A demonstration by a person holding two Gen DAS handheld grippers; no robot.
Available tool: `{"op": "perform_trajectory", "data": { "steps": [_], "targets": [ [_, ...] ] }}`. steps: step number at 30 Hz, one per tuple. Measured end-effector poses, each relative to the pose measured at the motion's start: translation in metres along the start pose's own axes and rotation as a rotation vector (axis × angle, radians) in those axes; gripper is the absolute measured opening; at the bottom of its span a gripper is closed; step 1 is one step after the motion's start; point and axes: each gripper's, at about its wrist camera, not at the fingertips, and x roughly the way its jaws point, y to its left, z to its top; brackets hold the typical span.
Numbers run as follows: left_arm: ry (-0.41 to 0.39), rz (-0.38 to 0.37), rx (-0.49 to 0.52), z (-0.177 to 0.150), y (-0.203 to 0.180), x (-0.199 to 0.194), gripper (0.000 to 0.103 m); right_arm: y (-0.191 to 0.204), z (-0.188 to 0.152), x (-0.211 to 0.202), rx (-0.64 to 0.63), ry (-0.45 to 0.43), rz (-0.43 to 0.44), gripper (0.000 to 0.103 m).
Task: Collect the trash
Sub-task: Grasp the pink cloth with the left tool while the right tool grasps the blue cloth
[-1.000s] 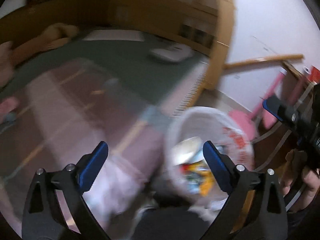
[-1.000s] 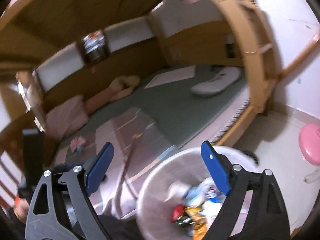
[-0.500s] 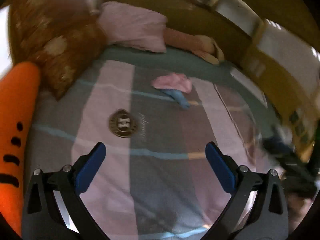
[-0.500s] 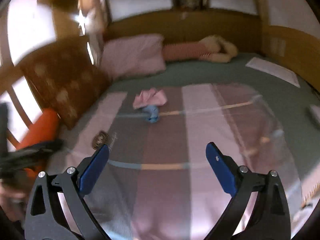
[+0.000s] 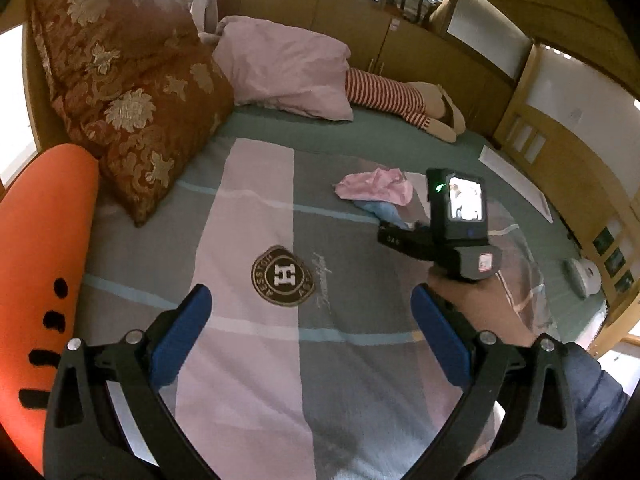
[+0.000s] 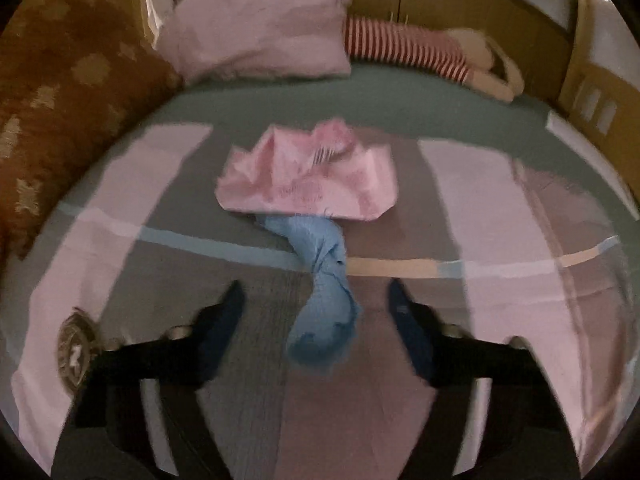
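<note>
the right tongs [image 6: 314, 304] have just been closing around the blue crumpled trash [image 6: 324, 312] on the bed [image 6: 520, 240], pads not yet touching. the left tongs [image 5: 308, 316] hang released. next they likely must pinch and lift

The left claw [image 5: 306, 320] points downward with its jaws spread wide and nothing between them. The right claw [image 6: 314, 308], gripped by a hand [image 5: 476, 300], has just been closing, its pads still apart.

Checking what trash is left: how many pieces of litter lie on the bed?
2. A crumpled pink wrapper lies mid-bed on the quilt; a twisted blue rag pokes out from under its near edge, between the right gripper's jaws. More may be hidden.
</note>
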Motion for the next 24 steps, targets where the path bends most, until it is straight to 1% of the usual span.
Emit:
{"op": "perform_trajectory", "data": {
  "steps": [1,2,3,5,7,8,9,10,12,14,16,18,19,21,24],
  "targets": [
    [0.002,0.002,0.003,0.001,0.0,0.004,0.099,-0.001,-0.001,0.002,0.002,0.017,0.011,0.009],
    [0.009,0.006,0.006,0.001,0.0,0.008,0.099,-0.001,-0.004,-0.003,-0.005,0.017,0.015,0.005],
    [0.016,0.007,0.007,0.001,-0.001,0.011,0.099,-0.003,-0.009,-0.016,-0.007,-0.001,0.026,0.005],
    [0.034,0.003,0.019,0.002,-0.006,0.018,0.099,-0.01,-0.021,-0.044,0.024,-0.023,0.078,0.005],
    [0.047,-0.006,0.048,0.005,-0.015,0.026,0.099,-0.02,-0.036,-0.085,0.057,-0.036,0.133,0.005],
    [0.049,-0.016,0.062,0.006,-0.02,0.029,0.099,-0.031,-0.043,-0.114,0.108,-0.045,0.176,0.005],
    [0.053,-0.034,0.08,0.008,-0.025,0.034,0.099,-0.038,-0.047,-0.134,0.138,-0.063,0.201,0.005],
    [0.061,-0.049,0.095,0.01,-0.031,0.041,0.099,-0.047,-0.053,-0.16,0.173,-0.099,0.213,0.005],
    [0.081,-0.077,0.128,0.017,-0.046,0.061,0.099,-0.063,-0.067,-0.197,0.249,-0.164,0.232,0.005],
    [0.091,-0.081,0.162,0.021,-0.059,0.082,0.099,-0.08,-0.083,-0.222,0.34,-0.225,0.247,0.005],
    [0.123,-0.065,0.221,0.025,-0.077,0.115,0.099,-0.095,-0.096,-0.233,0.396,-0.271,0.229,0.005],
    [0.155,-0.039,0.282,0.029,-0.093,0.15,0.099,-0.101,-0.096,-0.233,0.409,-0.276,0.237,0.005],
    [0.159,-0.01,0.309,0.032,-0.1,0.168,0.099,-0.102,-0.096,-0.232,0.404,-0.273,0.241,0.005],
    [0.163,0.008,0.322,0.039,-0.108,0.195,0.099,-0.104,-0.096,-0.226,0.398,-0.259,0.238,0.005],
    [0.169,-0.028,0.286,0.054,-0.118,0.225,0.099,-0.105,-0.096,-0.223,0.408,-0.241,0.27,0.005]
  ]
}}
